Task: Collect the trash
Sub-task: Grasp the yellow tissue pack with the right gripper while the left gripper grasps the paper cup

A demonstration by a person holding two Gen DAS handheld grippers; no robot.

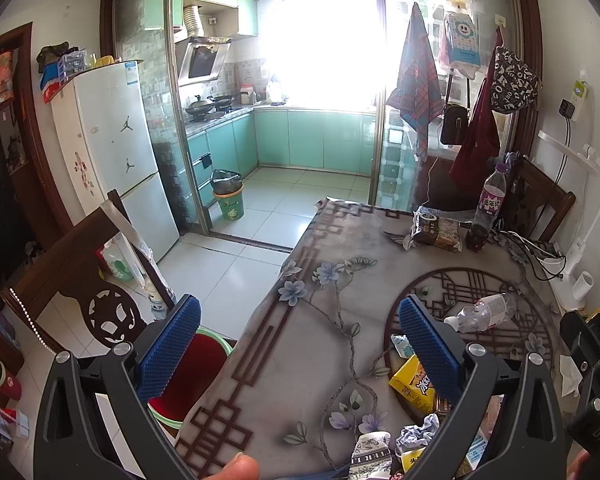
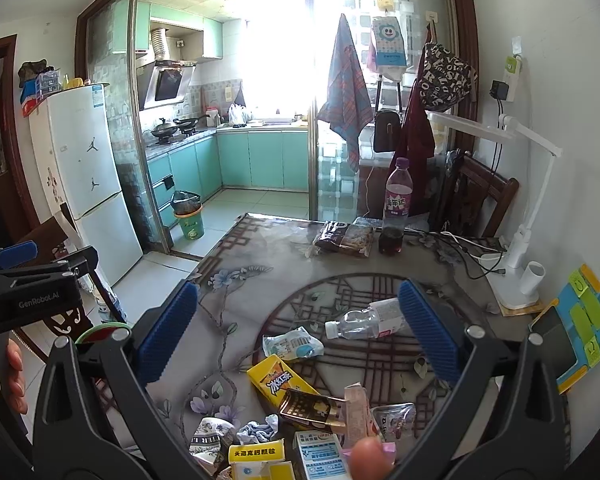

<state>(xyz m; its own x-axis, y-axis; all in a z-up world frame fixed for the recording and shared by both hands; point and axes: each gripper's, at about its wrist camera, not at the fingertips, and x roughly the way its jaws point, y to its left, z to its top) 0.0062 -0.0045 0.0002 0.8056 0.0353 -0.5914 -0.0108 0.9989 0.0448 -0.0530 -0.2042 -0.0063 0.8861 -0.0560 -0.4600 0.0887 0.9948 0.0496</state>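
Trash lies on the flower-patterned table (image 2: 236,280): an empty clear bottle (image 2: 366,322) on its side, a crumpled white-blue wrapper (image 2: 294,343), a yellow drink carton (image 2: 276,384), a brown-gold packet (image 2: 312,408), and several boxes and wrappers (image 2: 256,456) at the near edge. My right gripper (image 2: 298,328) is open above this pile, empty. My left gripper (image 1: 300,344) is open and empty over the table's left edge; the bottle (image 1: 484,312) and yellow carton (image 1: 414,388) show to its right. A red bin with a green rim (image 1: 192,376) stands below the table's left edge.
A purple-labelled bottle (image 2: 396,208) and a dark snack pack (image 2: 346,238) stand at the table's far end. A white lamp (image 2: 520,248) and cables sit at the right. Wooden chairs (image 1: 80,280) flank the table. A green bin (image 1: 228,200) stands by the kitchen door.
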